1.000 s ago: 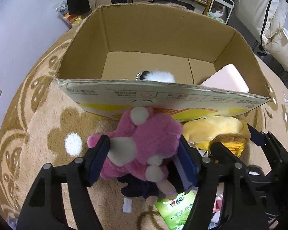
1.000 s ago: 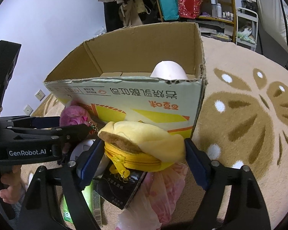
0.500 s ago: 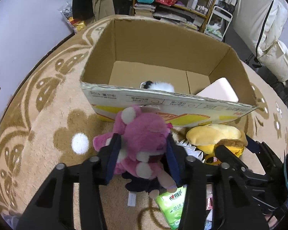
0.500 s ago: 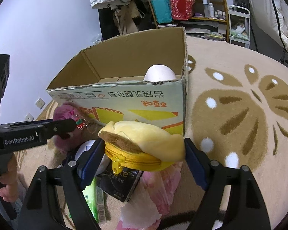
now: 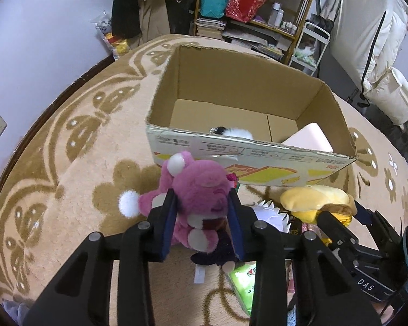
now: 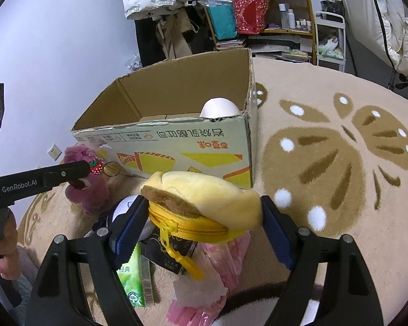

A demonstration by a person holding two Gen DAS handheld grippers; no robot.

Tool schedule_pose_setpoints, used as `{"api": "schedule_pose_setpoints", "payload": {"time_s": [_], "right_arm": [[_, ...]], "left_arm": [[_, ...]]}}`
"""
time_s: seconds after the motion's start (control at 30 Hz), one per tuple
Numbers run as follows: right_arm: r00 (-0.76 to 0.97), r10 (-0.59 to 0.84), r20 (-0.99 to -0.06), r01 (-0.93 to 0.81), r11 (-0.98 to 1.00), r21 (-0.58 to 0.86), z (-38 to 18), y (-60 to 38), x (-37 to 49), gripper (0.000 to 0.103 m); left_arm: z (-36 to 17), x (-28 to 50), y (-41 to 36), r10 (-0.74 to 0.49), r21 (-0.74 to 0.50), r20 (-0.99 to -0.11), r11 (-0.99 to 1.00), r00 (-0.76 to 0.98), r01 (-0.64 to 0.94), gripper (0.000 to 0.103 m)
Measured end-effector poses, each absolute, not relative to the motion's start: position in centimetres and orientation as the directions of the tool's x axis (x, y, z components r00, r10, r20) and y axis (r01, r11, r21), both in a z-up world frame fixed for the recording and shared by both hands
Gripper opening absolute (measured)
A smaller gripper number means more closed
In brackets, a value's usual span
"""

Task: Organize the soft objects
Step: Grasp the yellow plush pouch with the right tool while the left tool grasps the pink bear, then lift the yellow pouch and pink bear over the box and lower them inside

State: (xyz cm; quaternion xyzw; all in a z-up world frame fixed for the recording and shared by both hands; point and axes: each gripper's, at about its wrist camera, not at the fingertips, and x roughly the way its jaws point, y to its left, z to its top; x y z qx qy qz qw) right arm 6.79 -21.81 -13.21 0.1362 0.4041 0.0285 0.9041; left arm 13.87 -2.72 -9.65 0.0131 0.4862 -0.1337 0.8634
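Observation:
My left gripper [image 5: 201, 212] is shut on a pink plush bear [image 5: 201, 190] and holds it above the rug, in front of the open cardboard box [image 5: 247, 152]. The bear also shows in the right wrist view [image 6: 87, 187], with a strawberry keyring. My right gripper [image 6: 204, 217] is shut on a yellow burger-shaped plush pouch [image 6: 201, 198], also lifted before the box [image 6: 176, 146]; it shows in the left wrist view [image 5: 315, 198]. Inside the box lie a pink cushion [image 5: 310, 141] and a black-and-white fluffy toy [image 5: 234, 132].
On the patterned rug [image 6: 340, 163] below the grippers lie a green packet [image 6: 130, 274], a dark packet [image 6: 174, 255], a pink plastic bag [image 6: 217, 279] and a white plush [image 5: 269, 214]. Shelves [image 5: 258, 8], a white cart [image 5: 310, 43] and hanging clothes stand behind the box.
Both grippers have risen and drawn back from the box, carrying their toys. The left gripper's fingers have closed tighter on the pink bear.

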Motion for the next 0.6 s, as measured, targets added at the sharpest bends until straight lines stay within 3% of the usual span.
{"api": "schedule_pose_setpoints", "payload": {"time_s": [0.37, 0.6], "right_arm": [[0.734, 0.139, -0.665, 0.062, 0.961, 0.27, -10.9, -21.9, 4.9, 0.086], [0.783, 0.114, -0.612, 0.068, 0.961, 0.267, -9.1, -22.0, 3.7, 0.086]], "left_arm": [[-6.8, 12.2, -0.6, -0.198, -0.093, -0.792, 0.974, 0.577, 0.206, 0.034], [-3.4, 10.2, 0.0, -0.234, -0.106, -0.711, 0.968, 0.663, 0.229, 0.034]]}}
